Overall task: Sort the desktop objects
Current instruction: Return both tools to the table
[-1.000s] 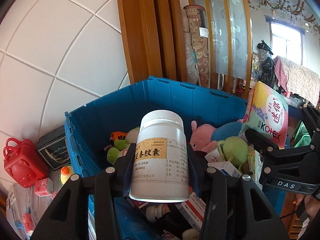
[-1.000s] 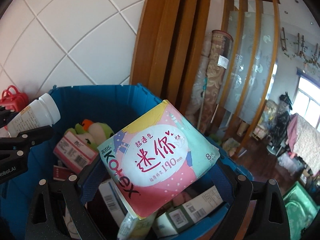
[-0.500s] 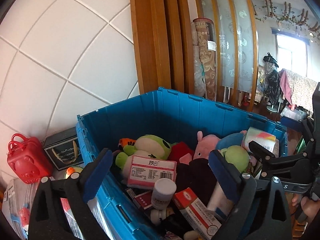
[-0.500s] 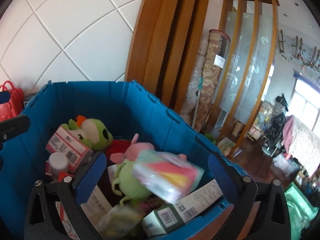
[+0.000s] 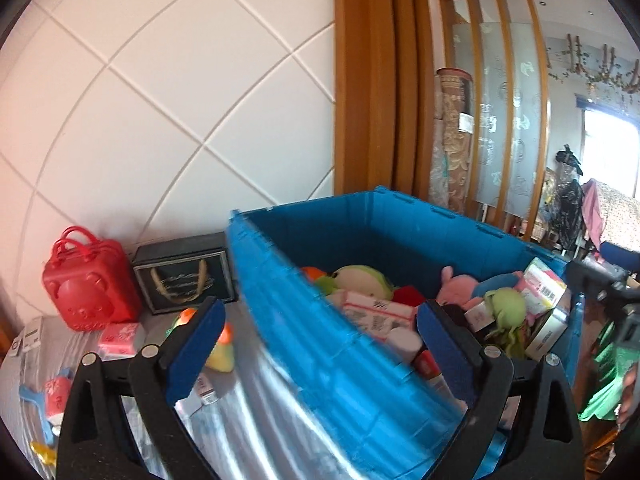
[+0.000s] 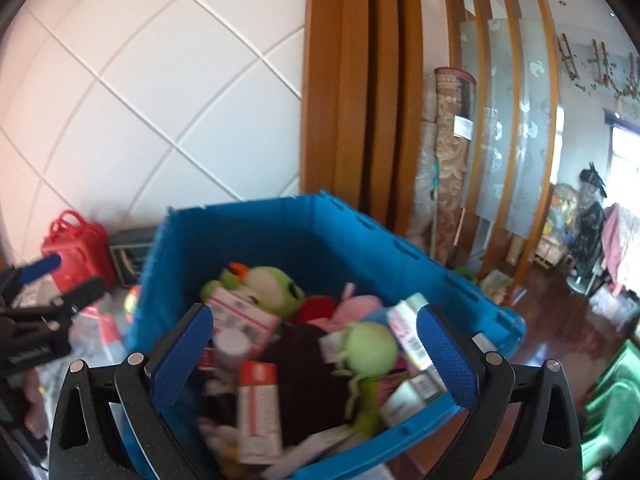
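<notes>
Red case (image 5: pixel 86 280) clearest from left

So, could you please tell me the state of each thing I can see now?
Left hand-held gripper: open, empty.
Right hand-held gripper: open, empty.
Blue crate: lid off, filled with toys and boxes.
Red case: upright, closed.
Black box: upright against the wall.

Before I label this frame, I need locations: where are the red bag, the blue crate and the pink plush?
red bag (image 5: pixel 86 292), left wrist view, front face.
blue crate (image 5: pixel 320 360), left wrist view, near outer wall.
pink plush (image 5: pixel 460 286), left wrist view, its head.
</notes>
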Available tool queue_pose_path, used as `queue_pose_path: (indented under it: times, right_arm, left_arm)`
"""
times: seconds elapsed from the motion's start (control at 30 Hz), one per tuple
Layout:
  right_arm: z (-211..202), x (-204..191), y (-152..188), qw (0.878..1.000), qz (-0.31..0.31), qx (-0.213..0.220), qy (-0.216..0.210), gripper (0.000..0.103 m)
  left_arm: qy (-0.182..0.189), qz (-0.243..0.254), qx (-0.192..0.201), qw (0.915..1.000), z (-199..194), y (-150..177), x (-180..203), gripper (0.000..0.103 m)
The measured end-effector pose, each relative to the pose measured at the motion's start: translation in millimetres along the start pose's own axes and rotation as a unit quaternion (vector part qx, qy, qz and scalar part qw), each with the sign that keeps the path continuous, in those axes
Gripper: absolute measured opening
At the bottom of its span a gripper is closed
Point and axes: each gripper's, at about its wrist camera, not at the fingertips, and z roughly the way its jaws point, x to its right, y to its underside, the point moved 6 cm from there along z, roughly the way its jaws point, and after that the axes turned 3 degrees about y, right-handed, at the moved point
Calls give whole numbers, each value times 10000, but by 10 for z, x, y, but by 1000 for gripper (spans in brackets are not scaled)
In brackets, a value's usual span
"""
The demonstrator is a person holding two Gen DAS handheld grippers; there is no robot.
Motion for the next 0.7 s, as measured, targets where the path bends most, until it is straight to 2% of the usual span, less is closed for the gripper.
queue_pose_path:
  times: [0.23,0.37,0.57,0.7]
  right_arm:
    - [-285,-708,-54,9988,-213,128,-428,103]
    - [-311,-1250,-32,9957,-423,51,-828,103]
    - [-249,-1992,32,9878,-687,-57,-1398,103]
    - [-57,-2512,140,9802,-896,-253,-1746,103]
  left_arm:
    - [-489,-380,-328,9975,-195,366,-808,98]
    - [-1049,-579,-556,9912,-317,656,-1405,98]
    - [-1869,-1063,-1055,9709,-511,1182,-2448,98]
    - [-2393,-1377,-1419,9506,-643,1617,-3135,98]
